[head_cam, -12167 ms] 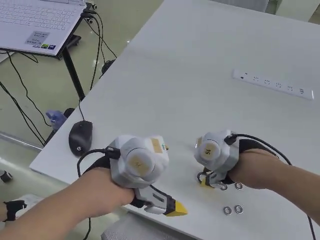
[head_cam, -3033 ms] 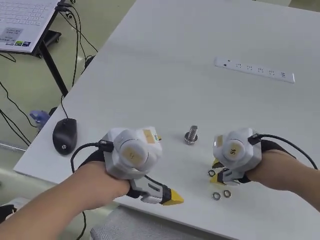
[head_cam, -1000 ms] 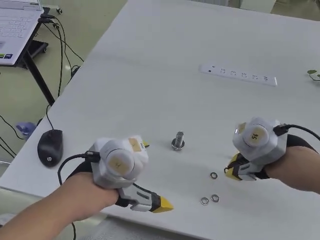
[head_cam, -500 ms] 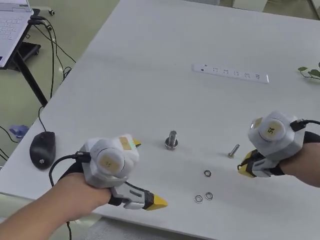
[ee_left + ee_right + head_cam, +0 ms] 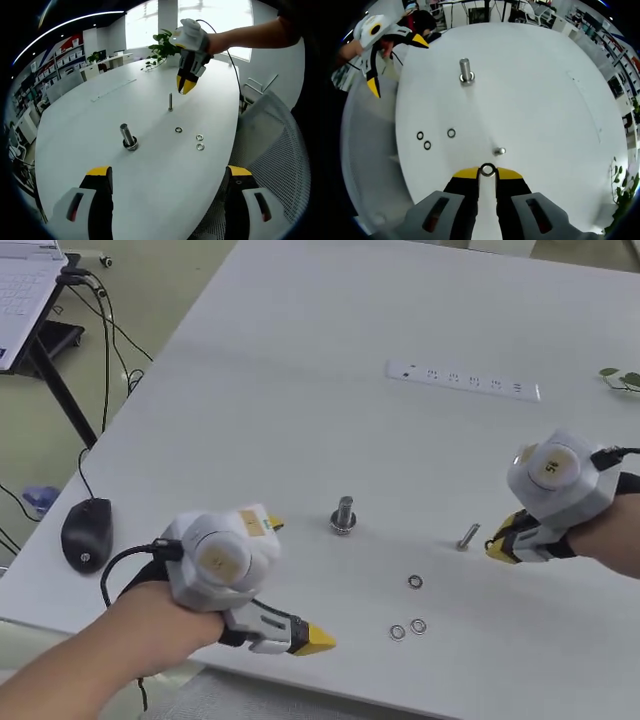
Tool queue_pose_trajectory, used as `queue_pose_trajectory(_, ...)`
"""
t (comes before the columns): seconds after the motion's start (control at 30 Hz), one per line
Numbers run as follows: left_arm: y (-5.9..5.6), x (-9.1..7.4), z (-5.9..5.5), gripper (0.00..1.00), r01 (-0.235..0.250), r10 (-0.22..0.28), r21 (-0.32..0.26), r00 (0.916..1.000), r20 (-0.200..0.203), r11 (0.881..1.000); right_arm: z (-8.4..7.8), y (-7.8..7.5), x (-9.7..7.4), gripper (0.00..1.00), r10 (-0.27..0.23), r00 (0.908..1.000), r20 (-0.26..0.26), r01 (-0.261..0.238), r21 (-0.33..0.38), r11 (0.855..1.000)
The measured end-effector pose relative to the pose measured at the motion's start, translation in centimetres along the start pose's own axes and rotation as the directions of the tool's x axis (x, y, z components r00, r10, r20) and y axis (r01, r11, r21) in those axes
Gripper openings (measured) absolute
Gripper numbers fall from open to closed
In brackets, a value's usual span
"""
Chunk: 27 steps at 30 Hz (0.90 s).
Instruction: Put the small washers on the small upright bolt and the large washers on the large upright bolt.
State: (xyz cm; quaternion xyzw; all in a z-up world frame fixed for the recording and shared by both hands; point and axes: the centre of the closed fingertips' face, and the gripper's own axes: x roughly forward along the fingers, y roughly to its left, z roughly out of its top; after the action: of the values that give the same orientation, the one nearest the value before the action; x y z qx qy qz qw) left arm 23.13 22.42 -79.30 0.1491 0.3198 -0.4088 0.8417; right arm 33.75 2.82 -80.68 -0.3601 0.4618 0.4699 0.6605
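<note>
I've got a washer (image 5: 482, 169) pinched in the fingers of my right gripper (image 5: 488, 172) near the small bolt (image 5: 499, 150); left gripper (image 5: 168, 172) fingers are spread wide.

The large bolt (image 5: 343, 516) stood left of the small bolt (image 5: 467, 537), washers (image 5: 415, 582) before them, a power strip (image 5: 463, 381) behind.

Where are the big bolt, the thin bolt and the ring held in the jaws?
big bolt (image 5: 344, 512), head view, on its threaded shaft.
thin bolt (image 5: 468, 537), head view, on its shaft.
ring (image 5: 488, 164), right gripper view, on its top rim, between the jaws.
</note>
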Motion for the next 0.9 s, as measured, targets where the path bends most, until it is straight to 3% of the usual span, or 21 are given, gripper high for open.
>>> queue_pose_trajectory(0.4, 0.1, 0.2, 0.0, 0.92, 0.003, -0.003, 0.0, 1.0, 0.001, 1.0, 1.9, -1.3, -0.3, 0.12, -0.015, 0.9997, 0.017, 0.015, -0.005, 1.0)
queue_pose_trajectory(0.9, 0.3, 0.2, 0.2, 0.91, 0.006, -0.006, -0.021, 1.0, 0.007, 1.0, 2.1, -1.6, 0.8, 0.12, -0.004, 0.9999, -0.013, 0.004, -0.021, 1.0)
